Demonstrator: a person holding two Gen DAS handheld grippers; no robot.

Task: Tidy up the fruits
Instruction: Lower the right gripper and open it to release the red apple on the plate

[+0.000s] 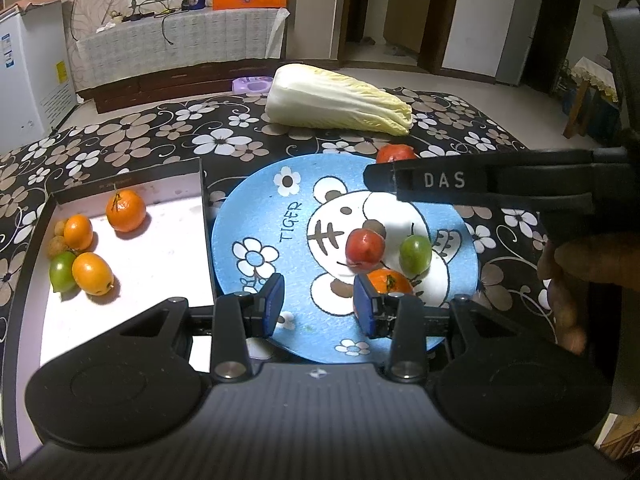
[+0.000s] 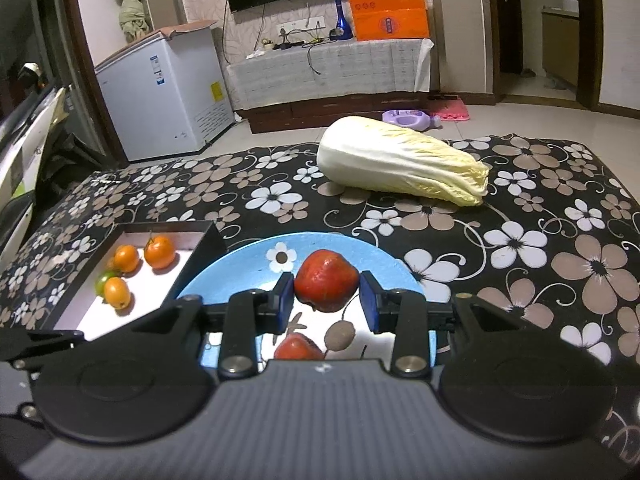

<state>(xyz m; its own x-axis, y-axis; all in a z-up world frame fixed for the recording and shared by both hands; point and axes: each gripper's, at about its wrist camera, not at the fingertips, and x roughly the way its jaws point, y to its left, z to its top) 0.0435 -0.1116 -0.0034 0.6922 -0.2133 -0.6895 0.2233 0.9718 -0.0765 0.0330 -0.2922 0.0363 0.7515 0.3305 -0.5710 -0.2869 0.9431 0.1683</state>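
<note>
My right gripper is shut on a red fruit and holds it above the far part of the blue tiger plate. In the left wrist view one of its black fingers reaches in from the right, with that red fruit behind its tip. On the plate lie another red fruit, a green fruit and an orange. My left gripper hovers open over the plate's near side with nothing between its pads; the orange sits just right of it.
A white-floored tray left of the plate holds several oranges, a green fruit and small brown fruits. A napa cabbage lies on the floral cloth behind the plate. A person's hand grips the right tool.
</note>
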